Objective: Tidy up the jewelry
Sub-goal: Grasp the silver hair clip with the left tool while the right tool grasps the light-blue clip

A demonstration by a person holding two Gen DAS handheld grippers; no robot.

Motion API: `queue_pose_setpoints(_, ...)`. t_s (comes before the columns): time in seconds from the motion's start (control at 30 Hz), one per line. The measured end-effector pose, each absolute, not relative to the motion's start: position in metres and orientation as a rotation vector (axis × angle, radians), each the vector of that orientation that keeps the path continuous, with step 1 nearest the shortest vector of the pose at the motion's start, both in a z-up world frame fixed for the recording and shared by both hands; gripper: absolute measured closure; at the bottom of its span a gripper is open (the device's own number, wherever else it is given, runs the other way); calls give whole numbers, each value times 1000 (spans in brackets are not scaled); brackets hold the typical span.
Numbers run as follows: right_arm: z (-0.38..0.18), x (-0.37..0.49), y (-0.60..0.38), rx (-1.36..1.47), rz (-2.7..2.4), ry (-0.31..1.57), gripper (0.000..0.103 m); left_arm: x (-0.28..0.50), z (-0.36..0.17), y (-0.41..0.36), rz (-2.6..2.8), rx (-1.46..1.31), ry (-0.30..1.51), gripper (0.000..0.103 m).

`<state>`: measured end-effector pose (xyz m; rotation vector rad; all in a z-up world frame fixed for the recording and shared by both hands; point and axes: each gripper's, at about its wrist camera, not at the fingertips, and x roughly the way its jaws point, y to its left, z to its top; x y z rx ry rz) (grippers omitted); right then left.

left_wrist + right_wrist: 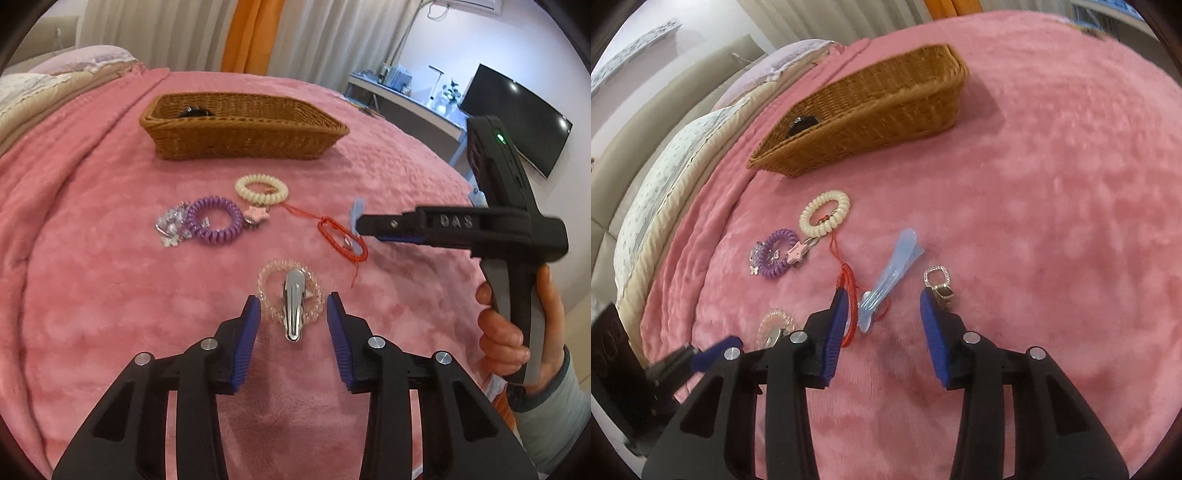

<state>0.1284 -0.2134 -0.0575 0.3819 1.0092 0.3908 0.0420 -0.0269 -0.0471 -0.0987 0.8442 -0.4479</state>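
While the wicker basket (243,125) waits at the far side of the pink blanket (92,258) with only one dark piece (195,110) inside it, everything else lies loose on the near side of it. Farthest left of the basket's front wall sits a purple coil tie (216,221) touching a cluster of clear butterfly charms (171,225); next comes a cream coil tie (261,189), nearest the basket, with a pink star charm (255,216) just beside it. Further from the basket, a silver clip (293,310) rests across a clear coil tie (288,291), and the left gripper (291,321) straddles both, its jaws released and the blue pads (245,332) not touching either. The clip looks stiff, smooth and light, likely slippery; pinching across its narrow body near the middle seems safest, and the springy coil beneath may lift with it. To the right, a red cord bracelet (849,295) lies limp beside a pale blue clip (886,277), with the right gripper (882,317) spread around the clip's near end, holding nothing. That plastic clip seems rigid and light, best squeezed across its flat sides, though the cord could snag. Rightmost lies a small sparkly buckle clip (940,284), just past the right pad.
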Motion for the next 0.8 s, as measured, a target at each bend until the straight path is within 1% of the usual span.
queue_pose_setpoints(0.13, -57, 138, -207, 389, 364, 996, 66, 42, -50, -31, -458, -87, 852, 68)
queue_pose_setpoints(0.3, -57, 145, -192, 302, 313, 964, 67, 46, -53, -39, -452, -67, 871, 69)
queue_pose_setpoints(0.37, -57, 145, -186, 260, 296, 947, 74, 46, -54, -42, -440, -46, 873, 76)
queue_pose_setpoints(0.4, -57, 144, -185, 248, 294, 941, 77, 45, -55, -43, -426, -33, 877, 83)
queue_pose_setpoints(0.43, -58, 145, -184, 240, 298, 938, 84, 45, -55, -42, -419, -29, 878, 87)
queue_pose_setpoints(0.5, -58, 144, -184, 236, 305, 927, 89, 43, -56, -40, -415, -36, 882, 91)
queue_pose_setpoints(0.53, -58, 143, -186, 236, 310, 923, 92, 43, -56, -38, -418, -45, 883, 91)
queue_pose_setpoints(0.8, -52, 131, -192, 253, 346, 847, 92, 28, -54, -30, -410, -93, 838, 94)
